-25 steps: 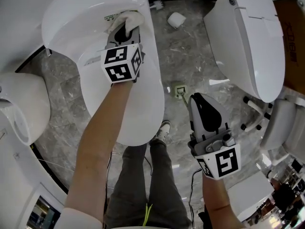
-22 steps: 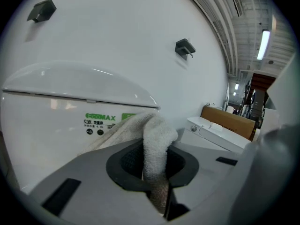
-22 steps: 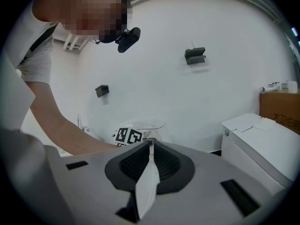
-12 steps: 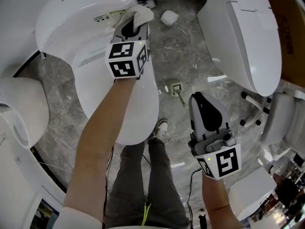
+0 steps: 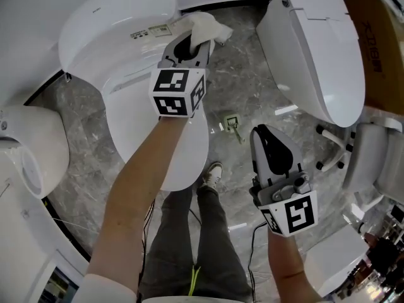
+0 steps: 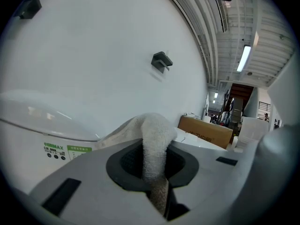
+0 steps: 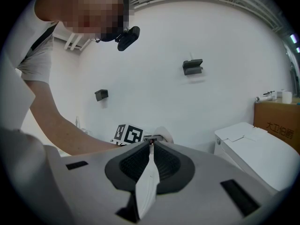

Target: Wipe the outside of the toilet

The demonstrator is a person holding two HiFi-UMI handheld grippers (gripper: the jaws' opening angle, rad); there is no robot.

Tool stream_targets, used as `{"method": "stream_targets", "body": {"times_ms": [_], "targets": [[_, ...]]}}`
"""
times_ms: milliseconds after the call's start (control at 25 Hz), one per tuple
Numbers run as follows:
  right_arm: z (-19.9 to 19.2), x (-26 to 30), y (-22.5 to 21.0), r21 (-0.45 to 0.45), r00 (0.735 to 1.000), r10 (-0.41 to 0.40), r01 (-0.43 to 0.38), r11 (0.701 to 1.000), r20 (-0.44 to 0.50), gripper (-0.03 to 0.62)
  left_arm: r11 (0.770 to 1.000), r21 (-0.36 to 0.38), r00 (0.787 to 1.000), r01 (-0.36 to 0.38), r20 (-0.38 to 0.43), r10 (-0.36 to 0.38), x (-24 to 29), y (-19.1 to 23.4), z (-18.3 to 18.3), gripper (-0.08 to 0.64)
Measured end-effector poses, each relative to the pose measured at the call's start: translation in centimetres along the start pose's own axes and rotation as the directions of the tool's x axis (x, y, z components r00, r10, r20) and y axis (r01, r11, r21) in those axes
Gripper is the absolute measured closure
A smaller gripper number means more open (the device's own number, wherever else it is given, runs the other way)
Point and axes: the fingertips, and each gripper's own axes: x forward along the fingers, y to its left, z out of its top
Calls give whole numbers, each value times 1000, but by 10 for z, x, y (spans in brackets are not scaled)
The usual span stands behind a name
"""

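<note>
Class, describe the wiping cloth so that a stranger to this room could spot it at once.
Find the big white toilet with label stickers at the head view's left. Over its right edge, the left claw is shut on a white terry cloth. It is the only soft, crumpled thing among glossy porcelain.

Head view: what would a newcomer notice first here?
The left gripper, shut on a white cloth, is at the side of the toilet at upper left. The right gripper hangs shut and empty over the grey floor at lower right, with a second toilet at upper right.
</note>
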Motion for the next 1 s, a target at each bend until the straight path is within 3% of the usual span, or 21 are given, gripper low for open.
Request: {"method": "stream_targets", "body": {"times_ms": [440, 1000], "targets": [[69, -31, 44, -52, 999, 40, -38, 998, 26, 540, 1000, -14, 999, 8, 53, -7, -79, -21, 76, 500], [154, -81, 139, -118, 994, 108, -105, 987, 16, 540, 996, -79, 992, -38, 117, 47, -217, -22, 174, 500]]}}
